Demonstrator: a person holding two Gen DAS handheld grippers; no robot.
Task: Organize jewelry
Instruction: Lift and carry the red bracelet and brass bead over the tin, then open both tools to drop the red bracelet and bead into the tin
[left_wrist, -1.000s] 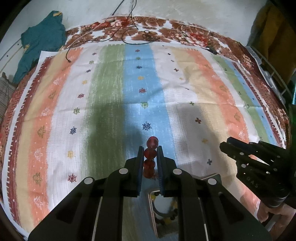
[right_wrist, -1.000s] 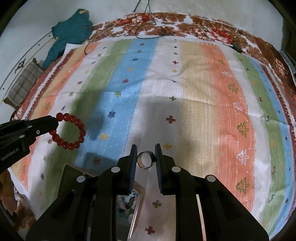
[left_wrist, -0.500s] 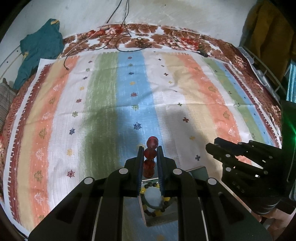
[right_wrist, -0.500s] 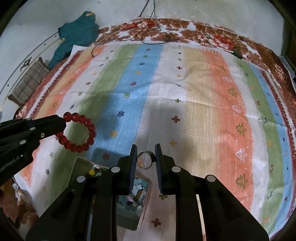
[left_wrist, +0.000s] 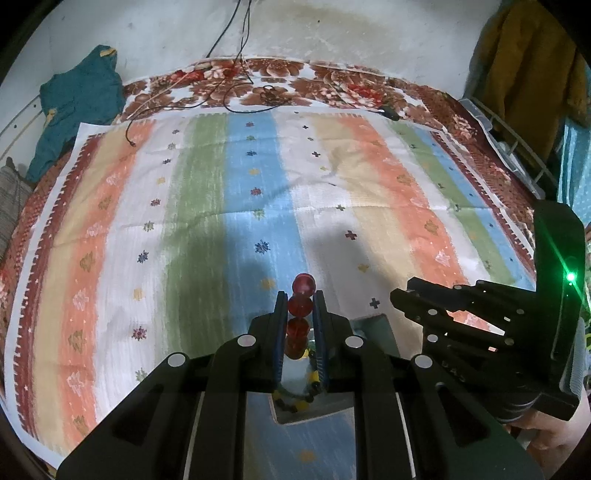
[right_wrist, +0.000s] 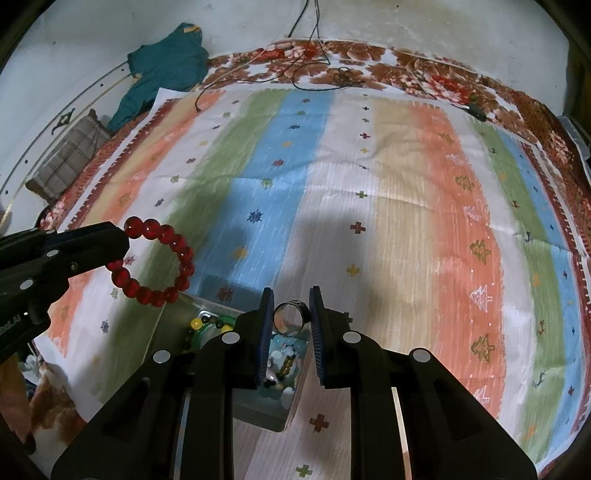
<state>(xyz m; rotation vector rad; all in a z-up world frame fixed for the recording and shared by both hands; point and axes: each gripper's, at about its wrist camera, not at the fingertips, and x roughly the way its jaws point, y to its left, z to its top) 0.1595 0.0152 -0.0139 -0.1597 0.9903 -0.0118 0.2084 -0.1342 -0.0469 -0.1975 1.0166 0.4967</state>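
A person is carrying two pieces of jewelry over an open box, one in each pair of tongs. The left gripper (left_wrist: 300, 314) is pinching a red bead bracelet (right_wrist: 159, 262) between its narrowed fingers, so that the loop is hanging free in the air beyond and below the tips, seen edge-on in the left wrist view. The right gripper (right_wrist: 288, 317) is clamping a small metal ring (right_wrist: 290, 318) by its sides, its opening facing the camera, a hold that is likely keeping the smooth band from slipping. Directly beneath both sets of fingertips, the jewelry box (right_wrist: 221, 310) is lying open on the cloth, already holding green, yellow and dark beaded pieces (right_wrist: 207, 326); both items appear poised to be lowered into it. The two tools are working close together, the right one showing just to the right of the left gripper's tips.

Beyond the tongs, a striped cloth (right_wrist: 406, 203) in green, blue, white, tan and orange is spreading over a floral bedspread (left_wrist: 314, 83). Thin cables (left_wrist: 236, 74) are trailing across its far edge. A teal garment (left_wrist: 79, 99) is lying crumpled at the far left against a pale wall, and a mustard-coloured garment (left_wrist: 532, 74) is hanging at the far right.
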